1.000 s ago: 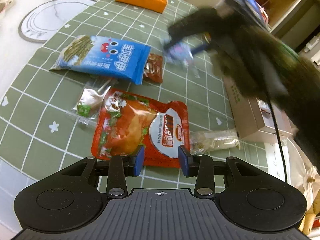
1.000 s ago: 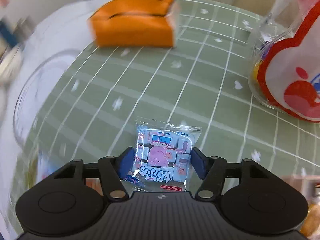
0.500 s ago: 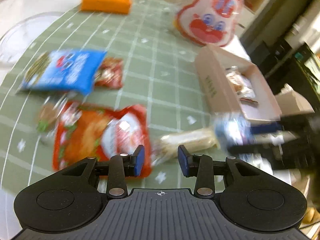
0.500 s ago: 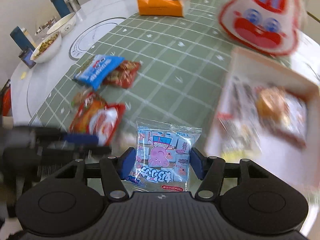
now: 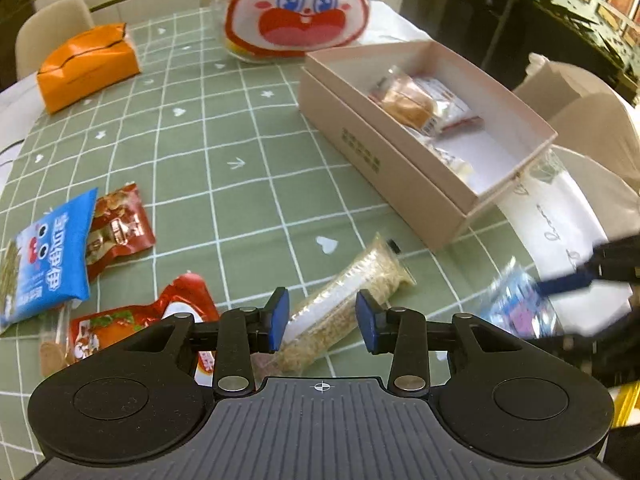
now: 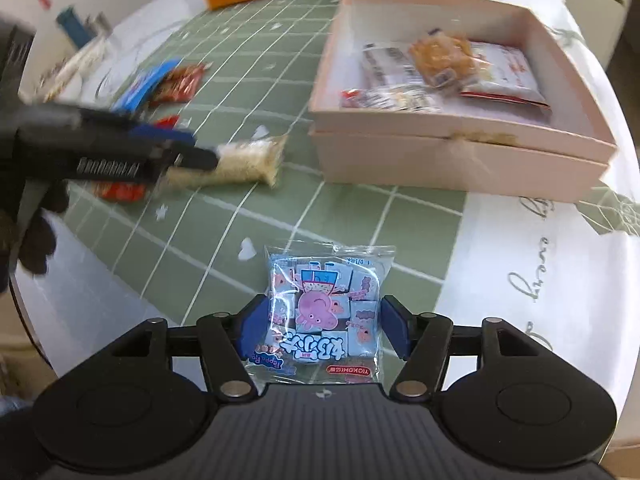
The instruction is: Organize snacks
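My right gripper [image 6: 324, 328] holds a small blue cartoon-pig candy packet [image 6: 324, 308] in the air above the table's near edge; its jaws are opening slightly, with the pads still on the packet's sides. In front of it stands the open pink box [image 6: 460, 160] with several wrapped snacks inside. My left gripper [image 5: 320, 316] is open and hovers over a long clear packet of grain bar [image 5: 360, 280] lying on the green checked cloth. In the left wrist view the box [image 5: 384, 152] is at the right, and the right gripper [image 5: 576, 280] shows blurred with the candy packet [image 5: 516, 304].
Left of the grain bar lie a blue snack bag [image 5: 44, 264], a small red packet [image 5: 120, 232] and a red chicken packet [image 5: 132, 320]. At the back are a rabbit-shaped bag [image 5: 296, 4] and an orange tissue box [image 5: 88, 64]. A white cloth [image 6: 540, 260] covers the right table edge.
My right gripper carried the candy packet from the far side of the table to the near edge by the box. My left gripper swung right from the red chicken packet to the grain bar.
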`<state>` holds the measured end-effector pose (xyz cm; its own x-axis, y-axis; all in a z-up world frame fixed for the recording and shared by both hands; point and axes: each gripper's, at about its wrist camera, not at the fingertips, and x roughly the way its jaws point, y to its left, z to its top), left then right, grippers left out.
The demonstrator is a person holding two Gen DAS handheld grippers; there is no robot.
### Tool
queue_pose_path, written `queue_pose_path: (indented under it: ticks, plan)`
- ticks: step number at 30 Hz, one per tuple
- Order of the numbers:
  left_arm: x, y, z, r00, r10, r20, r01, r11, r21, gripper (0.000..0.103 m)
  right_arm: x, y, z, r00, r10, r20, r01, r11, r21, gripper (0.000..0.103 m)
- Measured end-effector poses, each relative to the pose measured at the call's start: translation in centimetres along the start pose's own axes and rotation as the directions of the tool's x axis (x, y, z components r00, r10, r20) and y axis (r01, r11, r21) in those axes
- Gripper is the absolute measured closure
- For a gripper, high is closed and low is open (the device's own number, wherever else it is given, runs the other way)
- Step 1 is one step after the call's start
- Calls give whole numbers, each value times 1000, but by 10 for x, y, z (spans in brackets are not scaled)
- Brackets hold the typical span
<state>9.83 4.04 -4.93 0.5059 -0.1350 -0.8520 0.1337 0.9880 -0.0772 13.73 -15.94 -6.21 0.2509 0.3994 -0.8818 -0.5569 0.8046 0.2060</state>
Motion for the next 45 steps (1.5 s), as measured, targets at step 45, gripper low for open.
queue_pose_path:
  ticks: [45]
  plan:
    - [-31, -51, -83, 996, 0, -91, -19, 979, -205, 68, 5, 15, -26, 991, -65, 116, 72, 996, -60, 24]
